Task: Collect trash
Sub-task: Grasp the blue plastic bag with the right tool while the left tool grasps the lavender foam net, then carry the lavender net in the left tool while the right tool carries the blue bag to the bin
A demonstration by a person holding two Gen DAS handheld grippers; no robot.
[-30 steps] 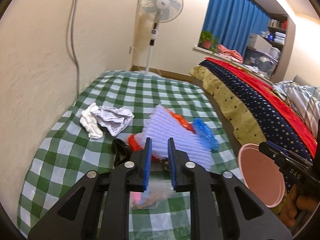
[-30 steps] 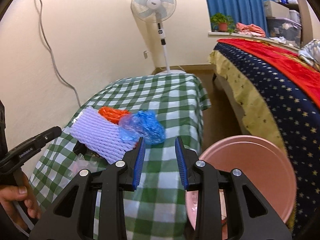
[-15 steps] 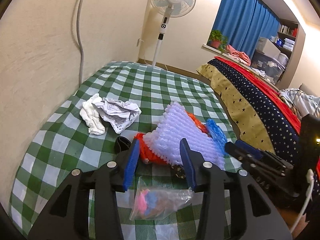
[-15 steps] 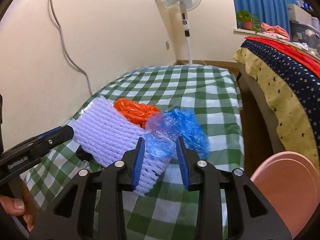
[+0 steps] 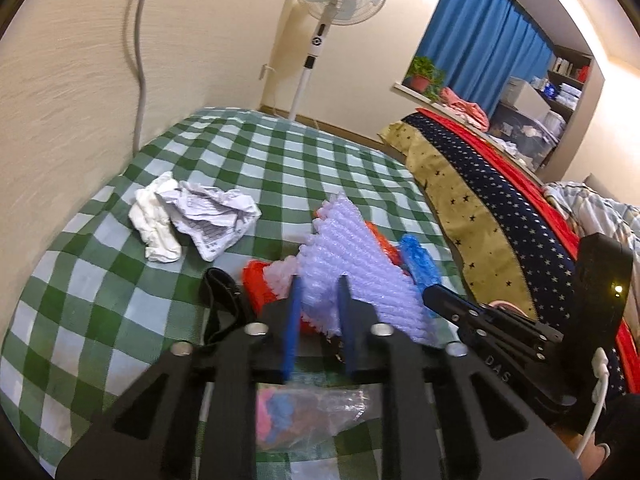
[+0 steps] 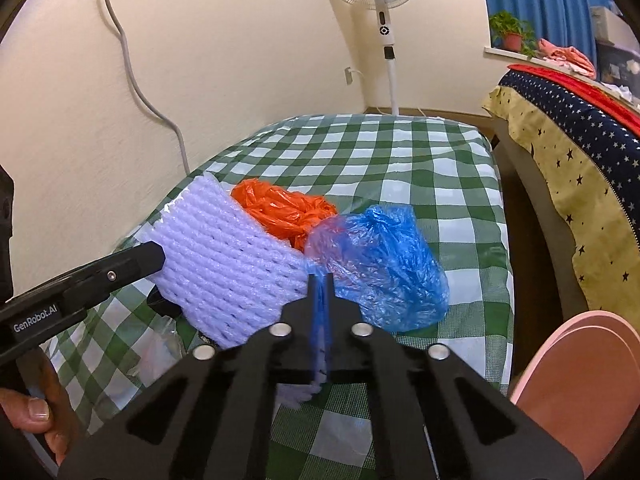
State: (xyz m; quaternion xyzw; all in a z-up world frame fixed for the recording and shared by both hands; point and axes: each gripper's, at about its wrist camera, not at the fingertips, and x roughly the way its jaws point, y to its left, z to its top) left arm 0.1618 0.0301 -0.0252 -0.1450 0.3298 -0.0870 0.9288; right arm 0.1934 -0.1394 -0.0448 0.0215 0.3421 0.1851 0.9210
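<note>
Both jaws have just been closing: my left gripper [image 5: 318, 300] pinches the foam net [image 5: 352, 264], my right gripper [image 6: 320, 292] the blue bag [image 6: 384, 256] (pink bin [image 6: 580, 380] at four o'clock), ready for lifting.

Green-white checked cloth [image 6: 440, 168], lilac foam net [image 6: 224, 256], orange bag [image 6: 284, 208], blue bag [image 6: 384, 256].

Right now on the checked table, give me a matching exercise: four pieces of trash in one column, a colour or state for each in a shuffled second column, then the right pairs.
Things:
1. foam net sleeve
2. crumpled paper
3. plastic bag beside the sleeve
4. bag nearest the pink bin

Descriptions:
A. translucent blue
B. orange
C. white with printed lines, lying apart from the pile
D. pale lilac ribbed mesh

Pairs: 1-D, 2-C, 3-B, 4-A
</note>
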